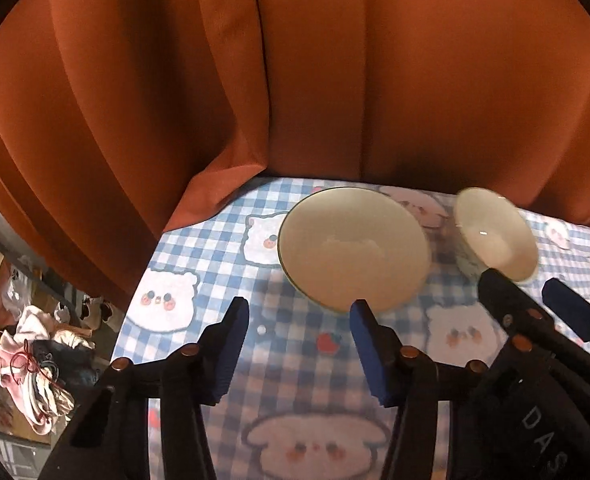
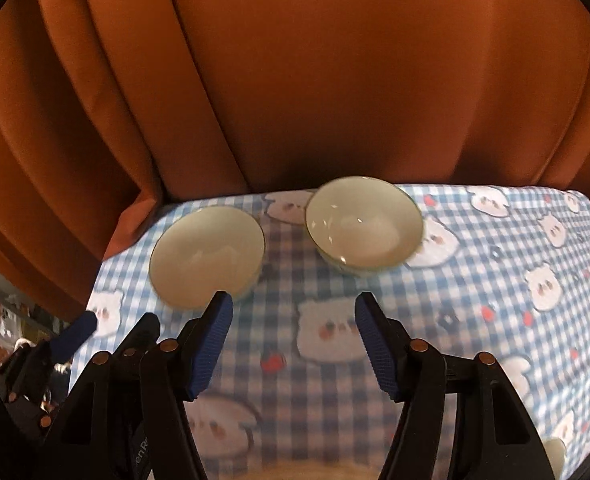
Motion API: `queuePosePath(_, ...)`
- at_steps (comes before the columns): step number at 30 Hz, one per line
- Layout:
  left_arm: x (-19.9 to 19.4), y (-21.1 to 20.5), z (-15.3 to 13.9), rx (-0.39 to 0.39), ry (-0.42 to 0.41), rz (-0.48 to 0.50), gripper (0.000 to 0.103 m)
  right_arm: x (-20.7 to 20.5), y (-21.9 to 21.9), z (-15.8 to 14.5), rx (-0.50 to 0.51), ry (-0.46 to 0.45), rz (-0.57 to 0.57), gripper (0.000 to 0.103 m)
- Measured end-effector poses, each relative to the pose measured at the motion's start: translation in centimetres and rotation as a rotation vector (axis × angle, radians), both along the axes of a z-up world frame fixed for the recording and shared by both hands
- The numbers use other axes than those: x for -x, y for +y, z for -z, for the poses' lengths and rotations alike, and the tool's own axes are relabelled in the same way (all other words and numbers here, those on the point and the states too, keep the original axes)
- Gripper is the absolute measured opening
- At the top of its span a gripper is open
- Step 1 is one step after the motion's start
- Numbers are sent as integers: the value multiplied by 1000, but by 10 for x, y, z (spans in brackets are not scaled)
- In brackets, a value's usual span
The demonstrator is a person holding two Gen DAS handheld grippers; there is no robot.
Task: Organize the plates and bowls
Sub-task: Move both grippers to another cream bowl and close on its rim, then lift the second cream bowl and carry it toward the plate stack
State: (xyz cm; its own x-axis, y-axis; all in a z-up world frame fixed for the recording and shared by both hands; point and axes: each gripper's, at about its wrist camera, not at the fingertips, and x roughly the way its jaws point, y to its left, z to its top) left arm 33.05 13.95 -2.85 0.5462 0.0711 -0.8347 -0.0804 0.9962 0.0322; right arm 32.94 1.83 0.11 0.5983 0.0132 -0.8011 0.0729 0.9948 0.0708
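Observation:
Two pale, empty bowls with thin dark rims stand side by side near the far edge of the table. In the left wrist view the left bowl [image 1: 353,248] lies just beyond my left gripper [image 1: 300,308], which is open with nothing between its blue pads; its right fingertip [image 1: 361,312] overlaps the bowl's near rim. The right bowl [image 1: 495,234] sits ahead of my right gripper [image 1: 525,286]. In the right wrist view my right gripper [image 2: 293,301] is open and empty, short of the right bowl [image 2: 363,226]. The left bowl [image 2: 207,254] and the left gripper [image 2: 113,326] show at left.
A blue-and-white checked cloth with bear faces [image 1: 167,304] covers the table. An orange curtain [image 1: 295,80] hangs right behind the bowls. Left of the table edge lies a heap of clothes and clutter [image 1: 39,360]. A small pale object [image 2: 553,452] sits at the near right.

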Motion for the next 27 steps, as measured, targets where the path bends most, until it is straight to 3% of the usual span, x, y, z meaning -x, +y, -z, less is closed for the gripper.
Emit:
queuePosePath(4, -22, 0, 18, -32, 18, 7, 45, -28, 8, 22, -24, 39, -30, 54)
queuePosePath(15, -68, 4, 46, -39, 21, 9, 37, -81, 17, 59, -80, 79, -33, 50)
queuePosePath(17, -74, 5, 51, -22, 34, 16, 31, -90, 19, 64, -84, 85, -40, 47)
queuePosePath(21, -83, 5, 59, -30, 62, 19, 23, -101, 24, 72, -83, 108, -64, 23)
queuePosePath(27, -83, 3, 59, -45, 64, 9, 22, -104, 25, 77, -68, 115, -74, 19)
